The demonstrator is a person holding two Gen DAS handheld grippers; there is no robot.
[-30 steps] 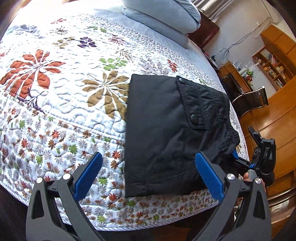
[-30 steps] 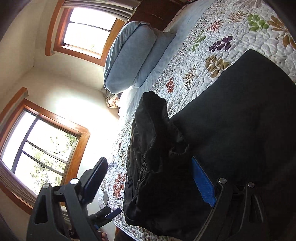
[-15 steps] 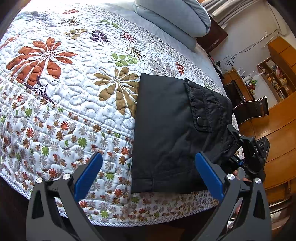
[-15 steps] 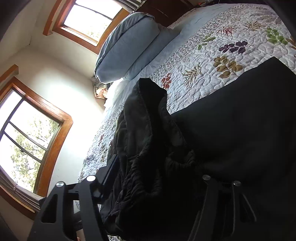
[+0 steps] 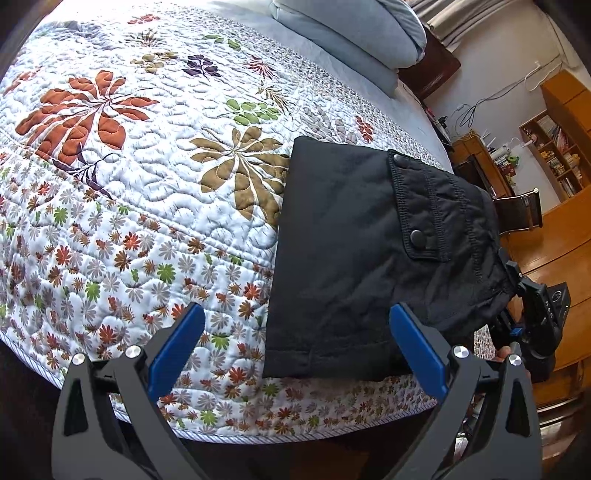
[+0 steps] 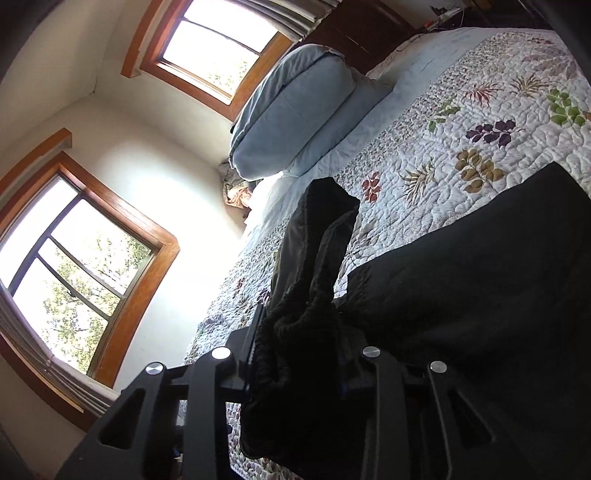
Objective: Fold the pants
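The black pants (image 5: pixel 354 251) lie folded into a rectangle near the front edge of the bed, with a buttoned pocket flap on top. My left gripper (image 5: pixel 291 350) is open and empty, hovering just in front of the pants' hem. My right gripper (image 6: pixel 299 354) is shut on the bunched waistband end of the pants (image 6: pixel 314 295), at the right side of the fold. It also shows at the far right of the left wrist view (image 5: pixel 535 314).
The bed is covered by a floral quilt (image 5: pixel 147 184). Blue pillows (image 5: pixel 354 33) lie at its head. Wooden shelves (image 5: pixel 554 155) and a chair stand beyond the bed on the right. Two windows (image 6: pixel 74 266) are in the wall behind the bed.
My right gripper has closed on the waistband end of the pants. My left gripper has drawn back a little from the pants and stays open.
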